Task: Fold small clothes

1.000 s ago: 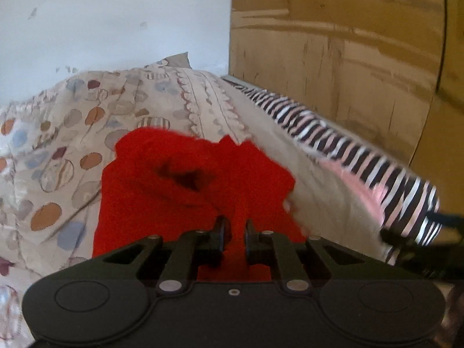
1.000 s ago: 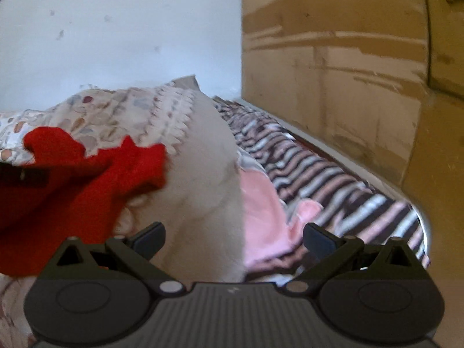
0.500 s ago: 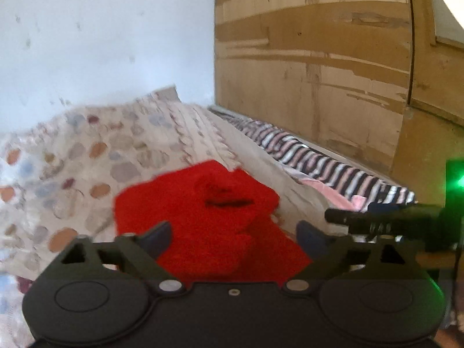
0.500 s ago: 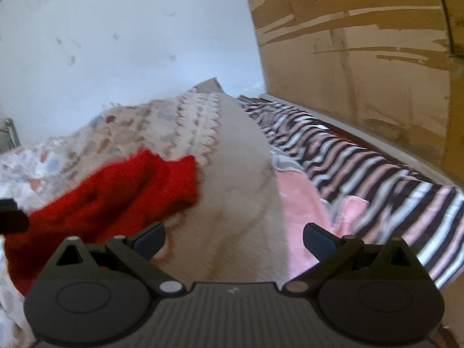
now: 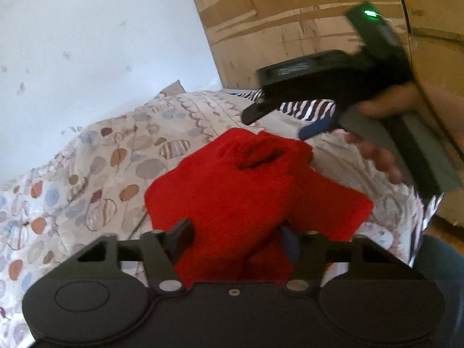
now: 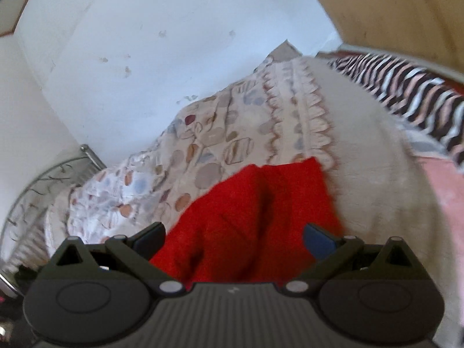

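With the red garment (image 5: 249, 191) bunched on the bed (image 5: 87, 174), the left gripper (image 5: 237, 237) has just been closing — cloth between its jaws, contact unclear — while the right gripper (image 6: 235, 236) stands spread at 6 o'clock; next, pinch an edge.

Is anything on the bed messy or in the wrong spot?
Yes. The red garment sits bunched and lumpy on the patterned quilt, not folded flat yet. A pink cloth also lies loose beside the striped blanket.
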`<state>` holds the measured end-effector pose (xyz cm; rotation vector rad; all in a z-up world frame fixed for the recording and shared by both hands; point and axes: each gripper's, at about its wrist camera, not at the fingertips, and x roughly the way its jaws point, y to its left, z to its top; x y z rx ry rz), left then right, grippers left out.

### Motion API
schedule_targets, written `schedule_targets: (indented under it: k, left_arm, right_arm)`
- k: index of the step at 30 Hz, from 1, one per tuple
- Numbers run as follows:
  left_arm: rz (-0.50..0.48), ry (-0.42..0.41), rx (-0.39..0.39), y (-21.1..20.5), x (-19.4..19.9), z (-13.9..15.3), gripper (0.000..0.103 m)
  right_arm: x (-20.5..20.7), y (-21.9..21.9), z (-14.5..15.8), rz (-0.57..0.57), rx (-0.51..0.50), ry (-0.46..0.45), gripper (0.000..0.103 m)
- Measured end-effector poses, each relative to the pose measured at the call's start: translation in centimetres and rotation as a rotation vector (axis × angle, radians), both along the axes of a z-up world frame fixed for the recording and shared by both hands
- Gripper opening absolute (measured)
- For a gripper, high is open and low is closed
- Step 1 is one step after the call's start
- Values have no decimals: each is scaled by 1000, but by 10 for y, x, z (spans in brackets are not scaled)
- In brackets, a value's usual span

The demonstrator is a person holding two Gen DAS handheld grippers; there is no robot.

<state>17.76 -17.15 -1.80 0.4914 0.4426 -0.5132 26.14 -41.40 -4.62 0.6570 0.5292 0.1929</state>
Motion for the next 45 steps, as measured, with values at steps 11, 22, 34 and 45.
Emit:
schedule_targets:
  k: [11,22,34,45]
  left_arm:
    - [-15,-4,-25,-3,2,-4,14]
    - [-95,74,-91,-38,-8,14,13]
    - [-142,107,-22,-44,-19,-27,14]
    - [-152,259,-268,1,-5,9,55]
  right_arm:
    - [31,23,-5,21,-121,-1,16]
    - [-8,-18,31,-71,-180,-129,13]
    - [-28,-39,-39,-134,-96,2,13]
    - [-26,-21,-27,-115,-248,26,30]
